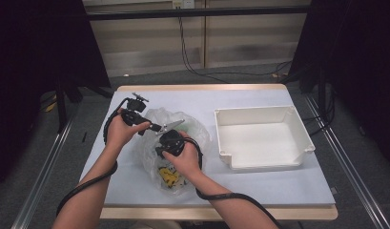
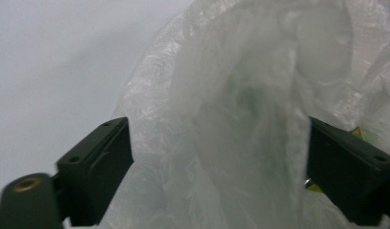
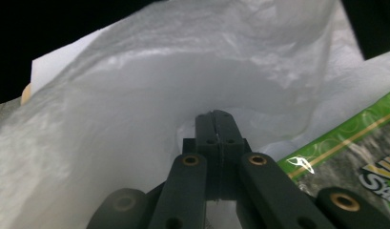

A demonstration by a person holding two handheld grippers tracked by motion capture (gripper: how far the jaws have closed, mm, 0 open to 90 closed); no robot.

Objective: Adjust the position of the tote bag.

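- Forearms come in from the bottom of the high view and meet over a translucent plastic bag [image 1: 176,143] lying on the white table [image 1: 259,183], left of centre
- Left hand [image 1: 118,132] grips the left gripper [image 1: 154,127] roughly level, nose pointing to the right at the bag's upper edge; its cable loops back along the forearm
- Left gripper's jaws stand wide apart in the left gripper view, with crumpled plastic bulging between them; neither pad can be seen pressing on the film
- Right hand [image 1: 185,160] lies on top of the bag, holding the right gripper [image 1: 169,140] pointed away from the person and tipped down into the bag's mouth
- Right gripper's jaws [image 3: 220,125] are pressed together, tips against the plastic; whether a fold of film is pinched between them I cannot tell
- Bag lies with its long axis running from the near edge of the table toward the far side, mouth at the far end under the two grippers, closed end nearest the person with yellow packets [image 1: 169,177] showing through
- Green snack packet [image 3: 354,157] lies inside, just right of the right jaws; it carries gold lines and pale lettering cut off at the edge, too partial to read
- White open tray [image 1: 297,125] sits well apart on the table's right side
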